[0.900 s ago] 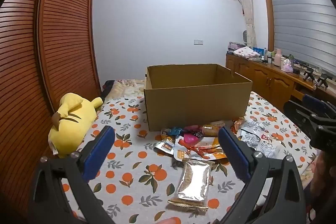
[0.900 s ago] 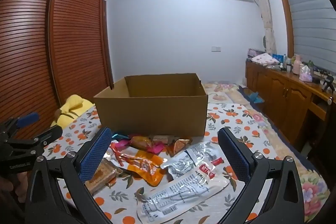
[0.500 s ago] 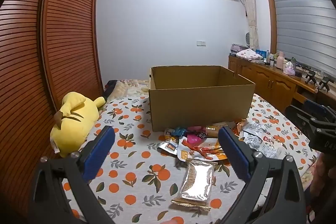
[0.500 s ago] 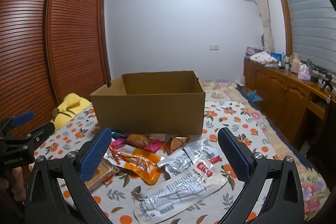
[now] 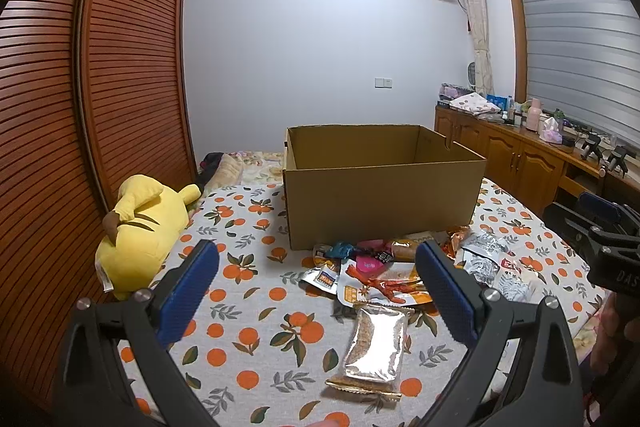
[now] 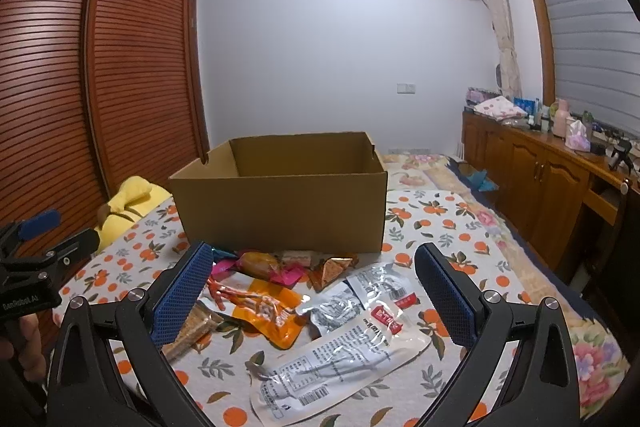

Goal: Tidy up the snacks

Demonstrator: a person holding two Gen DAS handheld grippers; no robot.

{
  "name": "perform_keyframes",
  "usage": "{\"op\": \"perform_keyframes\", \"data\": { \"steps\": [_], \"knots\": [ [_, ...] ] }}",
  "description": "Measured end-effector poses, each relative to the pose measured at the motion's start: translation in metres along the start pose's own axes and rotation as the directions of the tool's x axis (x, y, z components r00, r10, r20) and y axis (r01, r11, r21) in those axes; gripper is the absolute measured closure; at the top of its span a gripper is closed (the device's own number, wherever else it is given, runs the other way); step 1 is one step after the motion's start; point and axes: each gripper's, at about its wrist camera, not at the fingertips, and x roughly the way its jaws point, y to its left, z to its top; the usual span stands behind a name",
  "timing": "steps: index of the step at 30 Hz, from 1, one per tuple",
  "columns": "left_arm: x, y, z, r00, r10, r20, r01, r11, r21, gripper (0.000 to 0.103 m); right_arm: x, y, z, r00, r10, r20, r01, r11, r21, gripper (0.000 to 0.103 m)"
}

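Two grippers spread, snacks loose on bed

Bed [image 5: 256,291] with orange-print cover carries an open cardboard box [image 5: 380,199] at the far side. Yellow plush toy [image 5: 140,223] lies at left. Snack packets [image 6: 280,299] are piled just near of the box, none inside as far as visible. Left gripper [image 5: 316,283] and right gripper [image 6: 312,287] both wide apart, holding nothing.

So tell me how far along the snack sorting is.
Nothing looks done: the visible part of the cardboard box interior shows no snacks. Nothing is in hand: the left hand-held gripper and right hand-held gripper are open, holding nothing. Left: the whole snack pile on the bedspread.
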Motion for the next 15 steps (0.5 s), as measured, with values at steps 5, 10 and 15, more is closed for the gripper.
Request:
{"op": "perform_keyframes", "data": {
  "steps": [5,10,15],
  "knots": [
    [-0.0004,-0.0006,-0.0012,1.000,0.000,0.001,0.000,1.000,0.003,0.003,-0.0003,0.0005,0.0008,1.000,-0.001,-0.001,0.001,1.000,-0.001,0.000],
    [-0.0004,-0.0012,-0.0014,1.000,0.001,0.000,-0.001,1.000,0.003,0.003,-0.0004,-0.0001,0.0012,1.000,-0.003,-0.002,0.003,1.000,-0.001,0.000],
    [0.0002,-0.0030,-0.0036,1.000,0.001,-0.005,-0.001,1.000,0.004,0.003,-0.0006,-0.0012,0.0008,1.000,-0.003,-0.003,0.003,1.000,-0.002,0.000]
  ]
}}
